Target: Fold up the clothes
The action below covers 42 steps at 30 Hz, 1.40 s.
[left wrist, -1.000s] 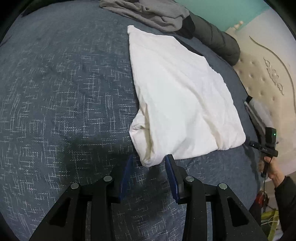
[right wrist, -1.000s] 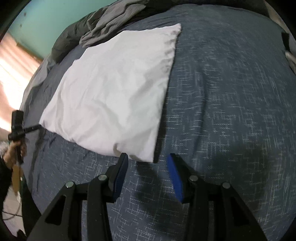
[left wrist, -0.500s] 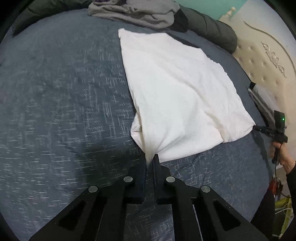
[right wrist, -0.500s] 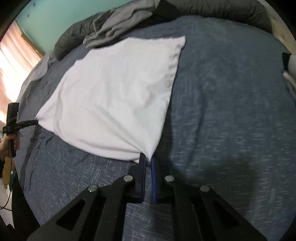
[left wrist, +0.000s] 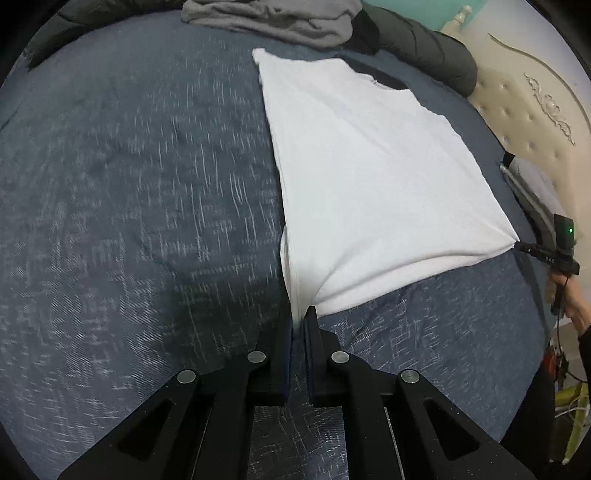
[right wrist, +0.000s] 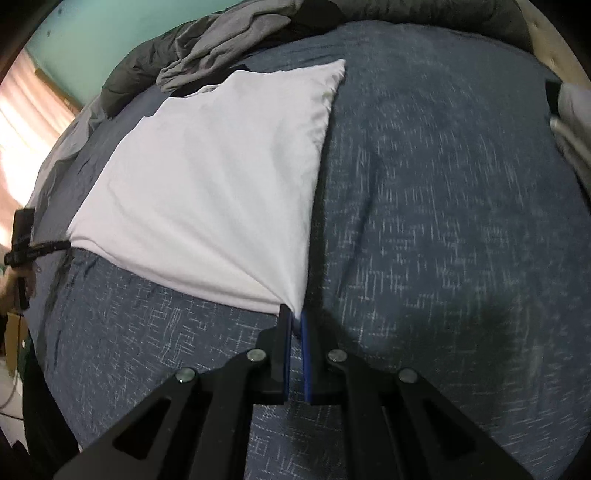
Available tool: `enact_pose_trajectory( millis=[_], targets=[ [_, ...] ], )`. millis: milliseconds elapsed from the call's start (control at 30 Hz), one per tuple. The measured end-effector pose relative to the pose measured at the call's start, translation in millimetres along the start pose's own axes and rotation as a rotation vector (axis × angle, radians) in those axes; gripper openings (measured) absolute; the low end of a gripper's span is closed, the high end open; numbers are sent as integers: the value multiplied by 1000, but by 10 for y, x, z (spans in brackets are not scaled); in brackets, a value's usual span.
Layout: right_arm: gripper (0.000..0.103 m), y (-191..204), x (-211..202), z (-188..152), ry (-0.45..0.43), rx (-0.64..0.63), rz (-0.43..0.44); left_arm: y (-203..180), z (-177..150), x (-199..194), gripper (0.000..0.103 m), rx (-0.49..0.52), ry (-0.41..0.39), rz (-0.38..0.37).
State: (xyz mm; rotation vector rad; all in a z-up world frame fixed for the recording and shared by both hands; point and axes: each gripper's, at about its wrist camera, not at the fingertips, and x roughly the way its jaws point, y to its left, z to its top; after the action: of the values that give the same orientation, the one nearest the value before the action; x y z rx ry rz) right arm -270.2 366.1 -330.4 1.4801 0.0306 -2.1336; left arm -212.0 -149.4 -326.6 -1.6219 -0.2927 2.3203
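On the blue-grey bed (left wrist: 129, 221), white folded garment (left wrist: 369, 177) lying flat, left gripper (left wrist: 298, 325) fingers closed on its near corner, right gripper (right wrist: 294, 321) fingers closed on the opposite near corner, grey clothes (left wrist: 273, 14) behind.

White garment (left wrist: 373, 177), dark blue bedspread (left wrist: 140, 192) flecked with white, grey clothes (left wrist: 273, 18), teal wall (right wrist: 107, 33).

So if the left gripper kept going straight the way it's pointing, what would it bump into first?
The left gripper is already shut on a corner of the white garment, so it would probably press that cloth into the blue bedspread right underneath.
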Motion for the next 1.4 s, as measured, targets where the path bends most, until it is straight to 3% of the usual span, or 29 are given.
enact_pose_trajectory(
  millis=[467, 833, 1100, 1400],
  targets=[
    [4, 185, -495, -70, -52, -36, 25, -126, -58, -418, 5, 36, -29, -29],
    [4, 341, -739, -610, -5, -48, 50, -413, -549, -573, 5, 53, 15, -44],
    [4, 350, -753, -995, 27, -35, 48, -568, -1044, -629, 5, 63, 48, -56],
    [4, 358, -464, -1089, 51, -27, 6, -604, -1222, -396, 6, 44, 74, -32]
  ],
)
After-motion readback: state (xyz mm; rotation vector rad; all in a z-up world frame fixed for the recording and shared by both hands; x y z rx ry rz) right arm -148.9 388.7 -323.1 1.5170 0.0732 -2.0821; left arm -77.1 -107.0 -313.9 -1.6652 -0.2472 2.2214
